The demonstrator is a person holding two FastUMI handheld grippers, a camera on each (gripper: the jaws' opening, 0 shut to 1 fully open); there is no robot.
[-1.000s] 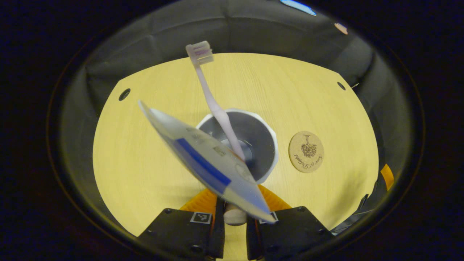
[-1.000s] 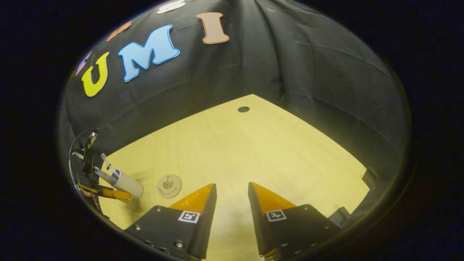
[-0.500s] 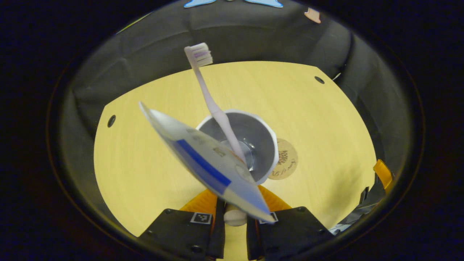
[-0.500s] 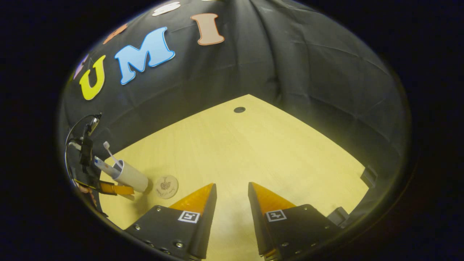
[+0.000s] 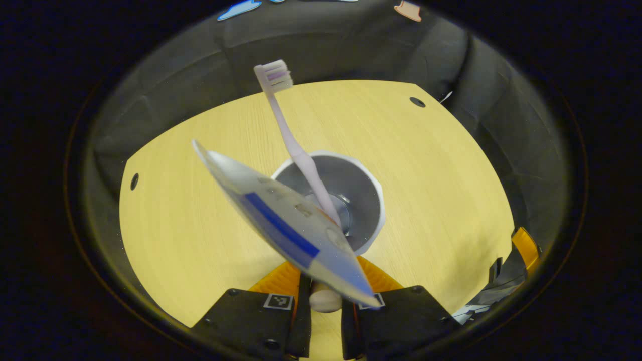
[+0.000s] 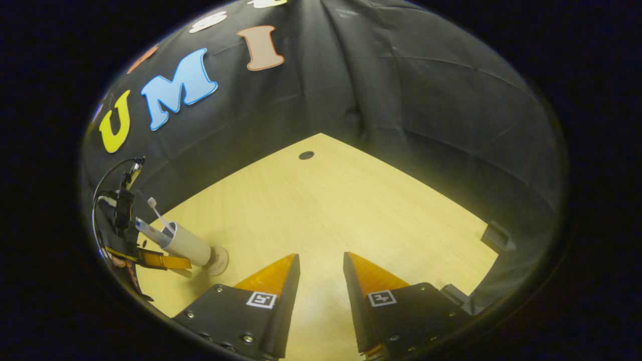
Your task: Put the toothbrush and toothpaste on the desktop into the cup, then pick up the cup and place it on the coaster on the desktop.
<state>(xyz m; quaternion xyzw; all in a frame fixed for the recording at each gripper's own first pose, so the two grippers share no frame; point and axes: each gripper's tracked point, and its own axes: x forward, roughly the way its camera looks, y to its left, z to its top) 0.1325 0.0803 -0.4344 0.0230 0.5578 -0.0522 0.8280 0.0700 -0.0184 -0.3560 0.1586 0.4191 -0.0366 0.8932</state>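
Note:
My left gripper (image 5: 326, 287) is shut on a white cup (image 5: 362, 186), seen from above in the left gripper view. A pale pink toothbrush (image 5: 288, 135) stands in the cup, head up. A silver toothpaste tube with a blue stripe (image 5: 281, 225) leans out of it. In the right gripper view the left gripper (image 6: 170, 259) holds the cup (image 6: 188, 244) at the far left. The cup's base is over the round cork coaster (image 6: 220, 261); I cannot tell whether they touch. My right gripper (image 6: 321, 273) is open and holds nothing, above the table.
The yellow wooden table (image 6: 351, 200) has dark cable holes (image 5: 417, 102) near its corners. Black cloth walls close in on the far sides. An orange finger of the right gripper (image 5: 524, 241) shows at the table's right edge. A dark block (image 6: 496, 235) sits at the table's edge.
My left gripper has carried the cup sideways toward the coaster; the coaster has slid under the cup and out of sight in the left gripper view. The right gripper has turned slightly.

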